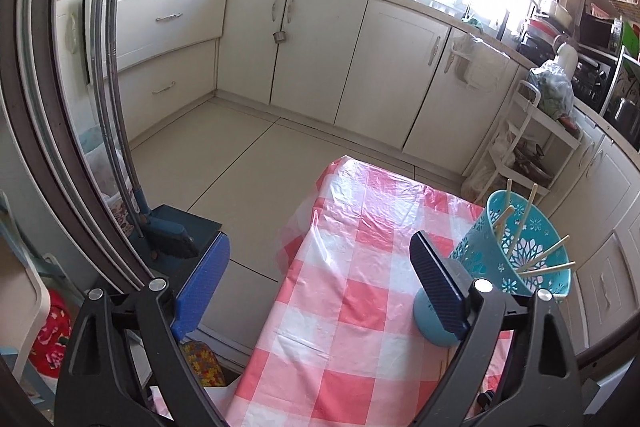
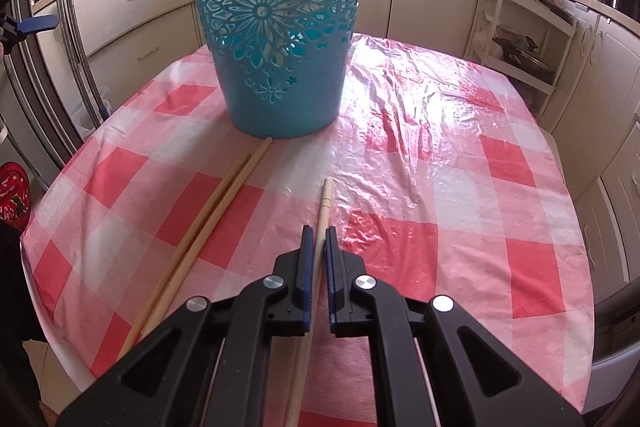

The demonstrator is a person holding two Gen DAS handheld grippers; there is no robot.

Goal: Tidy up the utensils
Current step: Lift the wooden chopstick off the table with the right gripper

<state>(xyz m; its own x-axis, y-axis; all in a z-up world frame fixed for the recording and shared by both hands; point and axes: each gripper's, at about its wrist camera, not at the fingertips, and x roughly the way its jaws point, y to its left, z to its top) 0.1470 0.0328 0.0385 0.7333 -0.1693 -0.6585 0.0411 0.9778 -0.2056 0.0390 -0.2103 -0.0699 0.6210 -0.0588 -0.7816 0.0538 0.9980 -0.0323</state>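
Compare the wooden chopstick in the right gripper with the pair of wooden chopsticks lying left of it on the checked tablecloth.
The single wooden chopstick is clamped between the shut right gripper; the pair of wooden chopsticks lies free, nothing gripping it. The single one points nearly straight ahead; the pair slants right toward the teal plastic basket, one tip at its base. All are pale wood, outside the basket.

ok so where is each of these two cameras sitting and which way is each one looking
Left wrist: on the left gripper, looking down past the table's corner at floor and cupboards; its jaws stand open, empty.
Right wrist: on the right gripper, looking down along the table; its jaws are shut on a chopstick, beside two loose chopsticks.
Both show the blue basket and checked tablecloth.
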